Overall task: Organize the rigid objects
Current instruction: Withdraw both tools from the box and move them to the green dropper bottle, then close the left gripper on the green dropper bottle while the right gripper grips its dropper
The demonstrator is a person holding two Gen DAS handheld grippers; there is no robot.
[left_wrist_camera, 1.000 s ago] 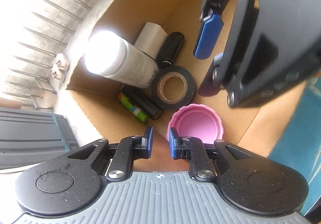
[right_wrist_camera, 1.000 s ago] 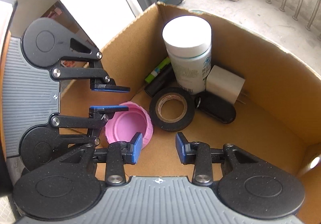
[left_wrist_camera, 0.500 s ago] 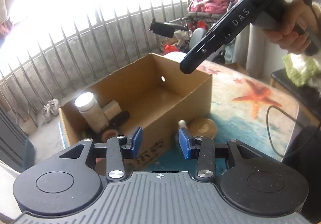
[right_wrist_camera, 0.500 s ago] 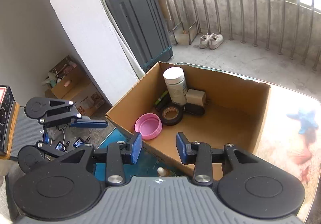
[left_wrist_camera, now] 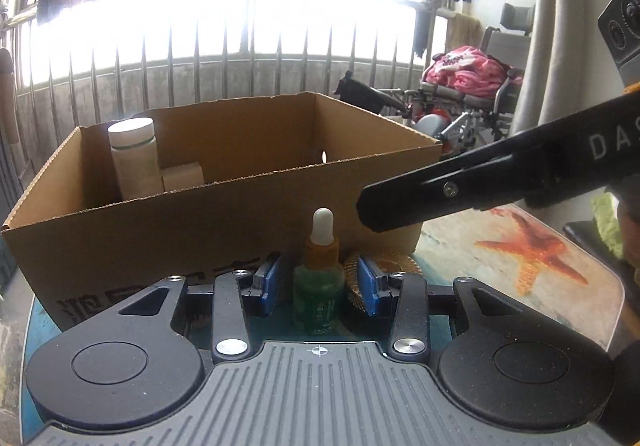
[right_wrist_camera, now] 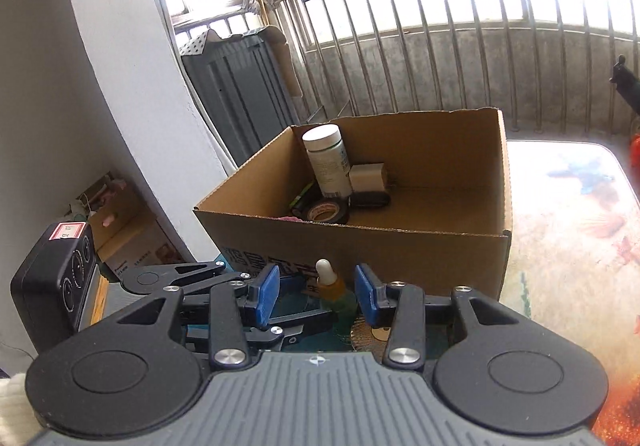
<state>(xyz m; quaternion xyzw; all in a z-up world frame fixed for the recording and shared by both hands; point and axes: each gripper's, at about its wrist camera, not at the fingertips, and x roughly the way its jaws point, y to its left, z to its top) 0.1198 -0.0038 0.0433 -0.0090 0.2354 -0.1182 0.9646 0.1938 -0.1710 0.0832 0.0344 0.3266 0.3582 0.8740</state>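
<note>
Balcony railing w/ bright glare runs behind the table point(left_wrist_camera: 560, 310), which has a starfish-print top, and a cardboard box point(left_wrist_camera: 200, 230) sits on it. Going left to right: the box already holds a white-capped bottle point(left_wrist_camera: 134, 158) in its far-left corner w/ a small beige block point(left_wrist_camera: 183, 176) beside it, so I'd judge the sorting partly done. Still out on the table, just in front of the box, stands a green dropper bottle point(left_wrist_camera: 319, 286), upright, w/ a gold round thing point(left_wrist_camera: 384, 270) just beside it. Left gripper point(left_wrist_camera: 319, 284) is spread wide, pads either side of the dropper, not touching it, holding nothing. Right gripper point(right_wrist_camera: 316, 294) is also released & empty, above the same spot. Left-wrist view hides the box floor behind the near wall; right-wrist view looks over the rim & shows a black tape roll point(right_wrist_camera: 325, 211), a dark flat item point(right_wrist_camera: 370, 200), a green-black stick point(right_wrist_camera: 302, 200) and a sliver of pink point(right_wrist_camera: 291, 219).
</note>
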